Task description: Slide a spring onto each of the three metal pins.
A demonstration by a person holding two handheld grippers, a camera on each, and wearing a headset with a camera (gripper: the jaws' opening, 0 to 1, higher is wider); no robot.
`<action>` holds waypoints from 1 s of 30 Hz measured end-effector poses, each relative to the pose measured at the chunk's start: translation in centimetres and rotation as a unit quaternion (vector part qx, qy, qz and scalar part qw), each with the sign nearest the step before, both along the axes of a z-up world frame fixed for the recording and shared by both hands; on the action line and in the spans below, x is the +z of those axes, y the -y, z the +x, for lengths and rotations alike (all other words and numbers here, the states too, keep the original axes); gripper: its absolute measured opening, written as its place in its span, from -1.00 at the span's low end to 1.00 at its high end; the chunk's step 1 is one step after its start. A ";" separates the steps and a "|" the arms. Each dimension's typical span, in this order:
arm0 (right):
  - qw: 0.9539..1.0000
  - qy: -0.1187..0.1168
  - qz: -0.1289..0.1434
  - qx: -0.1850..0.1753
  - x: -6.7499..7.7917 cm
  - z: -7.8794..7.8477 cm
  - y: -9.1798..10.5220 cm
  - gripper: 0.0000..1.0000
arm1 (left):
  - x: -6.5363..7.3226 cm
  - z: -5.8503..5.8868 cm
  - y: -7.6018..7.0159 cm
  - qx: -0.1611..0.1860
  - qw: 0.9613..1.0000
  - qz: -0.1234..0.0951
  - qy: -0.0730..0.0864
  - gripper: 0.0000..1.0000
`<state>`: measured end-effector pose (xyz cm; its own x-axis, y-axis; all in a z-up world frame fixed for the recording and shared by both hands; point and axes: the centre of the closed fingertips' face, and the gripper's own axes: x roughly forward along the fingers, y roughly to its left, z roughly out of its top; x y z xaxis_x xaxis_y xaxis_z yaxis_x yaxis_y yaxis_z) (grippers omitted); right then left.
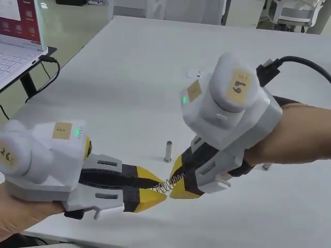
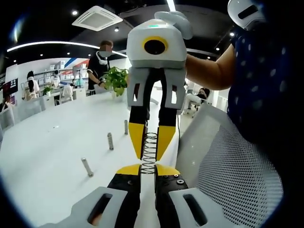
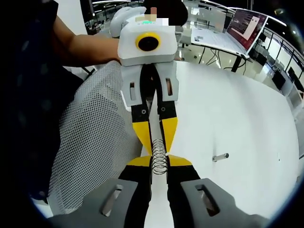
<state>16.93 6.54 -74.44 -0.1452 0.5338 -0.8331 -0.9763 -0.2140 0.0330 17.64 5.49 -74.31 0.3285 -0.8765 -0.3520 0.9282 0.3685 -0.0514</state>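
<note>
A small steel spring (image 1: pixel 168 184) is stretched in the air between my two grippers near the table's front edge. The left gripper (image 1: pixel 159 194) is shut on one end and the right gripper (image 1: pixel 175 187) on the other. From the left gripper view, the spring (image 2: pixel 149 151) runs from my own yellow tips (image 2: pixel 148 170) up to the facing right gripper (image 2: pixel 150 141). A bare upright pin (image 1: pixel 168 151) stands just behind the spring. Three pins show on the table: the near one (image 2: pixel 87 167) bare, two farther ones (image 2: pixel 110 141) (image 2: pixel 126 127) that look ribbed. One pin (image 3: pixel 220 156) stands right of the right gripper (image 3: pixel 160 164).
The white table (image 1: pixel 129 77) stretches away. An open laptop (image 1: pixel 15 31) with a black cable (image 1: pixel 51 64) sits at the far left. A small white item (image 1: pixel 195 74) lies mid-table. A mesh chair back (image 2: pixel 228 166) is close beside the grippers. People stand far off.
</note>
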 end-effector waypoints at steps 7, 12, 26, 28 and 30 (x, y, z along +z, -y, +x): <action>1.000 0.002 -0.006 0.006 0.4 -0.3 -0.3 -0.84 | -0.1 -0.1 0.2 -0.002 1.000 0.000 0.001 -0.95; 1.000 0.000 -0.015 0.009 0.5 -0.6 -0.5 -0.84 | -0.3 -0.3 0.5 -0.007 1.000 0.001 -0.001 -0.95; 0.999 0.008 -0.032 0.013 0.6 -0.6 -0.6 -0.84 | -0.3 -0.2 0.7 -0.008 1.000 -0.002 0.001 -0.94; 0.999 0.010 -0.035 0.013 0.6 -0.6 -0.6 -0.84 | -0.4 -0.1 0.7 -0.005 1.000 -0.002 -0.001 -0.94; 0.999 0.011 -0.036 0.016 0.7 -0.6 -0.6 -0.84 | -0.9 -0.2 0.6 -0.005 1.000 0.009 -0.003 -0.93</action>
